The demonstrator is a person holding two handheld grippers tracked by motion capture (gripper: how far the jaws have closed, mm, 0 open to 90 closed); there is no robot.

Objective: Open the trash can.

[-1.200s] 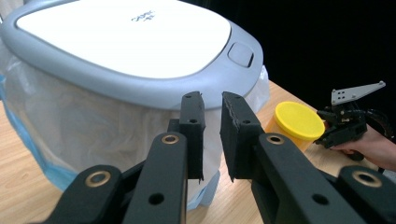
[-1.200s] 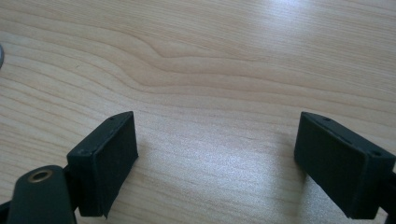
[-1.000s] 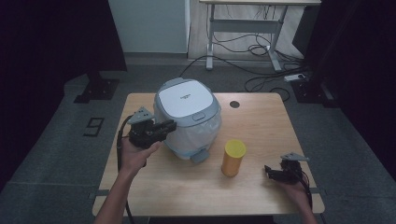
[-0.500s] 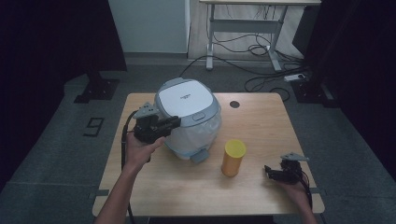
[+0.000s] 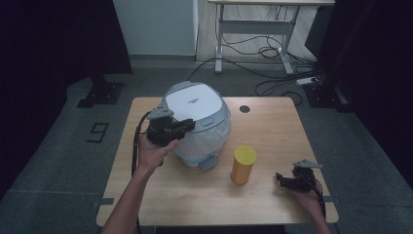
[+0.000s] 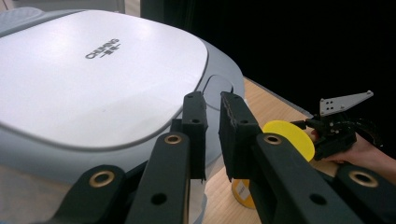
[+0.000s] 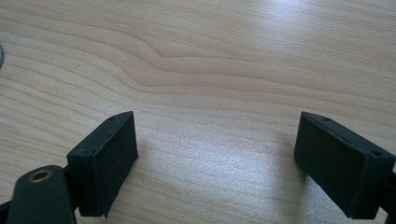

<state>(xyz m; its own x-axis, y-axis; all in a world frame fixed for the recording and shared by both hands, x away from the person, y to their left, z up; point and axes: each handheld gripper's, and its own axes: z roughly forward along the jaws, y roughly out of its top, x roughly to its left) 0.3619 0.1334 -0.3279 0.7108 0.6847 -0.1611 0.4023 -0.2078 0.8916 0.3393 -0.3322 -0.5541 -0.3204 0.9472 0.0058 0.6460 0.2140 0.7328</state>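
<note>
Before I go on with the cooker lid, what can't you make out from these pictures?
- Cooker contents: the shut lid hides them, high view and left gripper view.
- Lid button: the left gripper hangs near it; touching or apart is not clear in the high view.
- Yellow can: its label is cut off behind the left gripper's jaws, left gripper view.
- Right gripper: jaw gap too small in the high view.

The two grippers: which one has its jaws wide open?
The right gripper, low over the bare table near the yellow can. The left gripper, over the rice cooker, has its jaws nearly together.
</note>
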